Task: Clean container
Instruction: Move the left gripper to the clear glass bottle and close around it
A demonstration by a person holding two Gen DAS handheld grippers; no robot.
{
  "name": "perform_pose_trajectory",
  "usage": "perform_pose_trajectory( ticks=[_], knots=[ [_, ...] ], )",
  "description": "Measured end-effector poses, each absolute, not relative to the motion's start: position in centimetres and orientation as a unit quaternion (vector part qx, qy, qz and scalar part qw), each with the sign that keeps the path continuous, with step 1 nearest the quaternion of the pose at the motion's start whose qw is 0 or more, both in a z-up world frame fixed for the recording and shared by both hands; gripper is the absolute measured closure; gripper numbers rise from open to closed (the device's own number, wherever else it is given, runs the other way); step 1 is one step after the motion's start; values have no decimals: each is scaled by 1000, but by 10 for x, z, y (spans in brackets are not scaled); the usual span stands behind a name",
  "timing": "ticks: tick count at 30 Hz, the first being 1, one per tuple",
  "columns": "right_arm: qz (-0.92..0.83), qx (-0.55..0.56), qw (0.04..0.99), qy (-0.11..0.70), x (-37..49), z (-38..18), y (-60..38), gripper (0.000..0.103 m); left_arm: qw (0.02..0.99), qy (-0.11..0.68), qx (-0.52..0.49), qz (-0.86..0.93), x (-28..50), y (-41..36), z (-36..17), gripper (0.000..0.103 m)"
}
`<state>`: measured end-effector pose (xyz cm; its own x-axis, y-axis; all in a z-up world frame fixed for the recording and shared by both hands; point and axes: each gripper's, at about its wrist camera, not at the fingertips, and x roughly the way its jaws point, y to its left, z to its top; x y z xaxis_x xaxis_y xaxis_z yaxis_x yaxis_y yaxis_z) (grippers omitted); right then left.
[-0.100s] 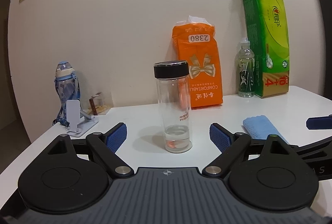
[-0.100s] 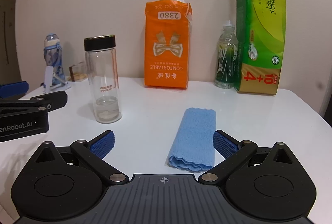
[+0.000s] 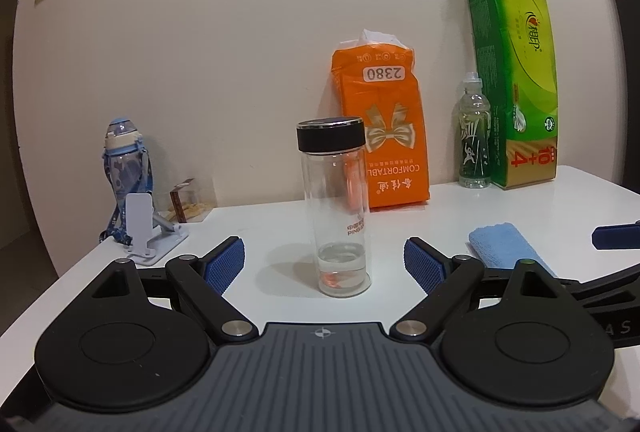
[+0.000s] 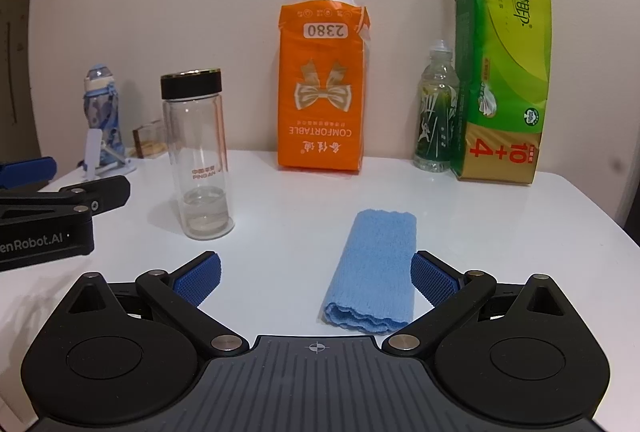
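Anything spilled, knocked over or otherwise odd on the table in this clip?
No spills. The glass bottle stands upright, capped, a little liquid at its bottom. The blue cloth lies folded. Only oddity: the orange tissue pack stands with its print upside down.

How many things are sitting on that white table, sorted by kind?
Bottles: 3 (glass bottle, blue kids' bottle, green drink bottle)
Tissue packs: 2 (orange, green)
Cloths: 1 (blue)
Phone stands: 1
Small clear boxes: 1
Total: 8
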<state>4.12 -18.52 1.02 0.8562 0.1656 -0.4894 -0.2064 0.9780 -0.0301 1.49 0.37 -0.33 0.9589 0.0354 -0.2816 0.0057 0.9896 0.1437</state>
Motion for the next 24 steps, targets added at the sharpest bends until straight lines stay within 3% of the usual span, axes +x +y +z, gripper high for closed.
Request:
perform_pose_trajectory(
  ticks=[8,24],
  knots=[
    [95,-40,962,252,51,8,-186,0,982,160,104,6,54,15,-10,0],
    [97,-40,961,257,75,9,-184,0,983,168,32,-67,104,42,-1,0]
  ],
)
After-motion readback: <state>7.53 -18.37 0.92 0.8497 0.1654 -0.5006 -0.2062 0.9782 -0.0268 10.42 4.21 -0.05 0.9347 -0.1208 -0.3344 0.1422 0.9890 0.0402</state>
